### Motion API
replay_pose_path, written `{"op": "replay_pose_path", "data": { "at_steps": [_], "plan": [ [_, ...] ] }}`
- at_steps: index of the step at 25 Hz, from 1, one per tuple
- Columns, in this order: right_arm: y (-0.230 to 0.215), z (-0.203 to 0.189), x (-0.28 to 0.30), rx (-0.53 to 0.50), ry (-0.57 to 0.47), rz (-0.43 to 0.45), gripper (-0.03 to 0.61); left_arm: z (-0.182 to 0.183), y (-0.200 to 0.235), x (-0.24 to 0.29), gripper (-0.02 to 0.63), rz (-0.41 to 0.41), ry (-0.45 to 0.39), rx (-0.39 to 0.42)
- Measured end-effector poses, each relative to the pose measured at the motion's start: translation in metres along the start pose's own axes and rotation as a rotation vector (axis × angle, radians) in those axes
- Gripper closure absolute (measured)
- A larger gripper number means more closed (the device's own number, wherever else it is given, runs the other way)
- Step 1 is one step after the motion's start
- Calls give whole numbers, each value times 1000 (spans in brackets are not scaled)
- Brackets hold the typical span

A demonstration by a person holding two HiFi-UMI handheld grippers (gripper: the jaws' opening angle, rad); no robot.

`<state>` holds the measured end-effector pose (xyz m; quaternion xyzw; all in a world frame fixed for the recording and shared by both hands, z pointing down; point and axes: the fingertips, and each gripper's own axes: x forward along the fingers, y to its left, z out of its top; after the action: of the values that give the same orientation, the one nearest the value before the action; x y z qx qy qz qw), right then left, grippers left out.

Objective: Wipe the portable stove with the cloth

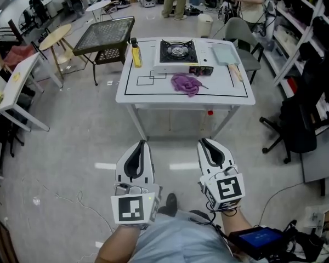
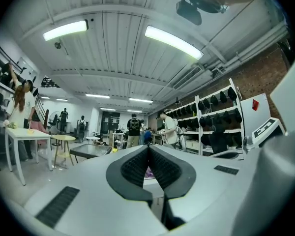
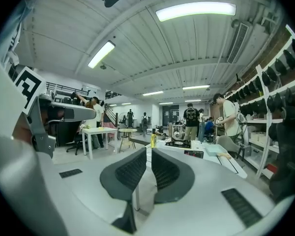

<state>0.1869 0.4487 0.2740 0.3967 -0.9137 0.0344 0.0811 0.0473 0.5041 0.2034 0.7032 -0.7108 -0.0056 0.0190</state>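
Purple cloth [image 1: 186, 84] lies well beyond left gripper [image 1: 144, 143] and right gripper [image 1: 203, 142], fingers [image 1: 134, 163] clenched (empty).

No word, brand or number is legible. At 6 o'clock, the left hand-held gripper [image 1: 141, 143] and right hand-held gripper [image 1: 203, 141] bear only patterned square markers [image 1: 132, 210].

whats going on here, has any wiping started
A person stands back from the white table, holding the left gripper and the right gripper out in front, both shut and empty. On the table sit the stove, a purple cloth lying just in front of it, and a yellow bottle to its left. Neither gripper touches anything. The cloth is not yet picked up, so no wiping has begun.
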Motion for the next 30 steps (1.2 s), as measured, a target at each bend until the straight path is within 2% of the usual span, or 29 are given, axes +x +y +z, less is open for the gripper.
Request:
{"op": "replay_pose_path", "data": {
  "at_steps": [6, 16, 22, 30],
  "plan": [
    [-13, 10, 25, -3, -14, -37, 525, 2, 12, 29, 597, -35, -14, -2],
    [-50, -15, 66, 33, 34, -70, 525, -29, 13, 91, 595, -71, 51, -8],
    [-99, -35, 118, 82, 66, -74, 525, -45, 9, 164, 596, -91, 77, 5],
    [-172, -44, 210, 151, 85, -32, 525, -56, 6, 280, 595, -85, 135, 54]
  ]
}}
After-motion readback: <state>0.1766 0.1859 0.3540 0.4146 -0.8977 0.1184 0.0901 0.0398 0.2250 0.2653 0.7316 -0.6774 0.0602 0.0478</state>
